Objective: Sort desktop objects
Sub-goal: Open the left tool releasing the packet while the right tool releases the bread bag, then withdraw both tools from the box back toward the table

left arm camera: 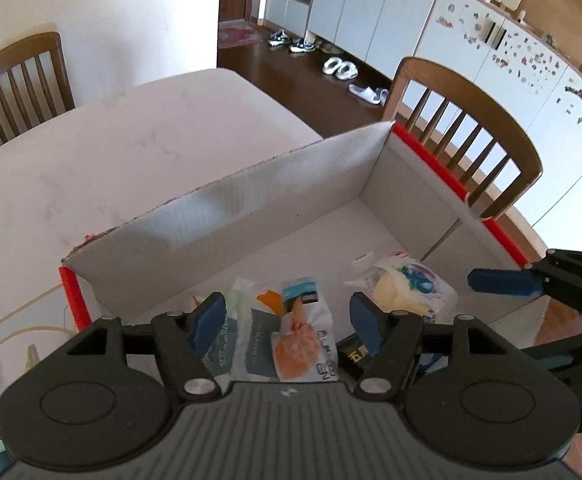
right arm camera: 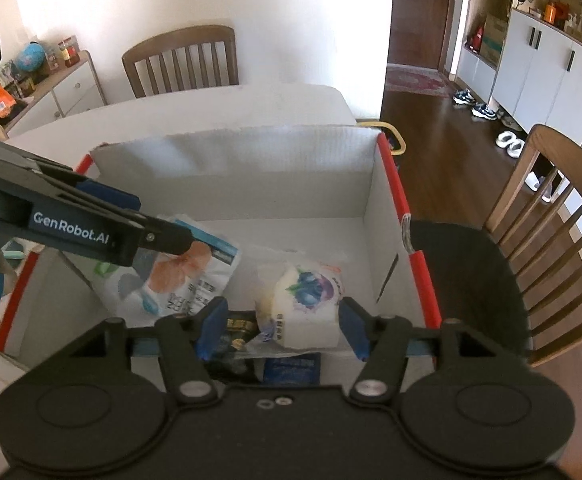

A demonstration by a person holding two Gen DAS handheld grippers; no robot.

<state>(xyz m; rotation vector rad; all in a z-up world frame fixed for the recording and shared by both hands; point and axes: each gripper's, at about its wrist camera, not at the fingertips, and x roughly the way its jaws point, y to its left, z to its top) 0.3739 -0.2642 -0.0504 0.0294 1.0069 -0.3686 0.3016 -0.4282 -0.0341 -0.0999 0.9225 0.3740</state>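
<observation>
The packets already lie in the cardboard box (right arm camera: 251, 168): the shrimp snack bag (right arm camera: 183, 280) at its 9 o'clock side, the blueberry bread pack (right arm camera: 307, 300) toward 3 o'clock, near each other. Your left gripper (left arm camera: 287, 320) hangs over the snack bag with fingers apart, holding nothing; your right gripper (right arm camera: 283, 324) brackets the bread pack, fingers also spread. Close carelessly and you may crush the soft bread, or knock grippers, since they sit near each other.
</observation>
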